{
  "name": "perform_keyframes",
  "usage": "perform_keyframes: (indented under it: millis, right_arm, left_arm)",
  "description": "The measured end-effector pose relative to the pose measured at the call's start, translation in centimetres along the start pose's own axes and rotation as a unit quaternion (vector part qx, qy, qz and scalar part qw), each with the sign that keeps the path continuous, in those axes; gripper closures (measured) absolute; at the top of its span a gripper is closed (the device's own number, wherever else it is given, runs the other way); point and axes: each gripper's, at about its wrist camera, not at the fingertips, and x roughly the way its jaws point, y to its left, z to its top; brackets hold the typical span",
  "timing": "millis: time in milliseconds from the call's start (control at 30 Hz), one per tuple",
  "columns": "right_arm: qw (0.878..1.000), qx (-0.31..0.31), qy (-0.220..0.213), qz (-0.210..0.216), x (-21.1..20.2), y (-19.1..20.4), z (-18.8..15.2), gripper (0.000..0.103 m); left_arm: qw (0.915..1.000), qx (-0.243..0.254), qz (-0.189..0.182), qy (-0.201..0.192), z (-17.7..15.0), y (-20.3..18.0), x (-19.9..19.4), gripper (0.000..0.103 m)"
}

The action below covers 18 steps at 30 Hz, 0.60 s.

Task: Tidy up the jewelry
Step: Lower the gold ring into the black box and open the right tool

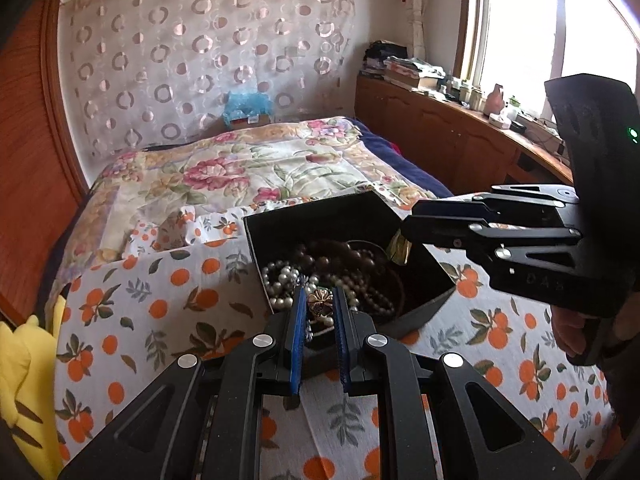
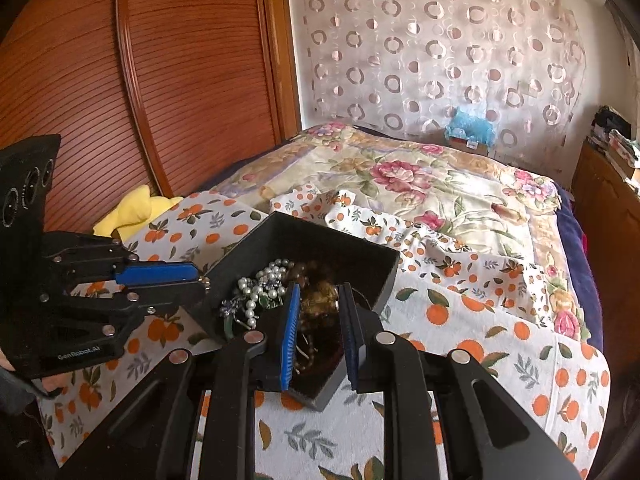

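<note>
Left hand-held gripper clamps gold flower brooch above black jewelry box; right one's grip unclear.

Bed, patterned curtain, bright window.

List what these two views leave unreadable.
1. Gold item at the right gripper: left wrist view, half hidden behind the fingers; kind unclear.
2. Black box floor: both views, buried under the jewelry pile.
3. Box's near corner: right wrist view, covered by the right gripper's fingers.
4. Windowsill bottles: left wrist view, too small, backlit.
</note>
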Motion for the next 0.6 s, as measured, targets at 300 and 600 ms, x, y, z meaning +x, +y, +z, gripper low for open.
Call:
perform_keyframes:
  millis: [300,600]
  right_arm:
    - [1.000,0.009,-0.003,-0.008,-0.5,-0.5,-0.5,0.079]
    - [0.999,0.031,-0.007,-0.017,-1.5,-1.2,-1.4,0.079]
  left_arm:
    - [1.0000,-0.003,0.002,0.001,2.0,0.7,2.2,0.091]
    - [0.9997,-0.013,0.022,0.006,3.3,1.7,4.0,0.091]
